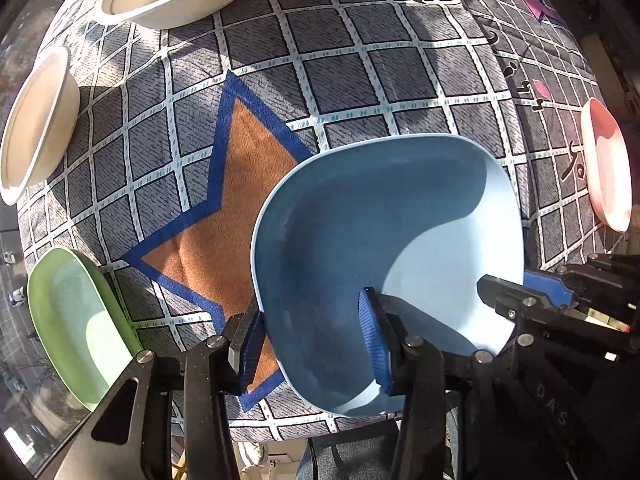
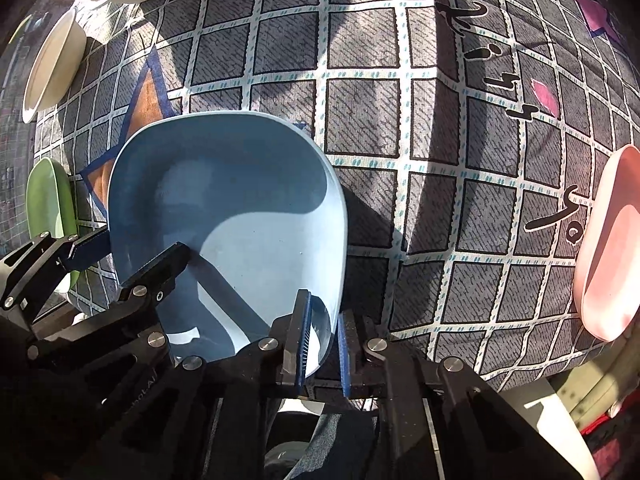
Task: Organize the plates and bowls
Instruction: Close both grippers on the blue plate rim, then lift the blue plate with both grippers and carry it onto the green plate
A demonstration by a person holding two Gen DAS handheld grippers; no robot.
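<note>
The left gripper (image 1: 316,344) straddles the near rim of the blue plate (image 1: 384,248), pads wide and not pinching, while the right gripper (image 2: 322,350) brackets the opposite rim closely, though I can't tell if it's clamped. The plate sits on the checked cloth (image 1: 340,64) covering the surface; it looks light, stiff and smooth, so the thin raised rim seems the sensible hold.

Left wrist view: close, looking down-forward over blue plate (image 1: 384,256) from its near left rim. Right wrist view: same, from near right rim. 2 views share plate, checked cloth (image 2: 400,160), each other's gripper
</note>
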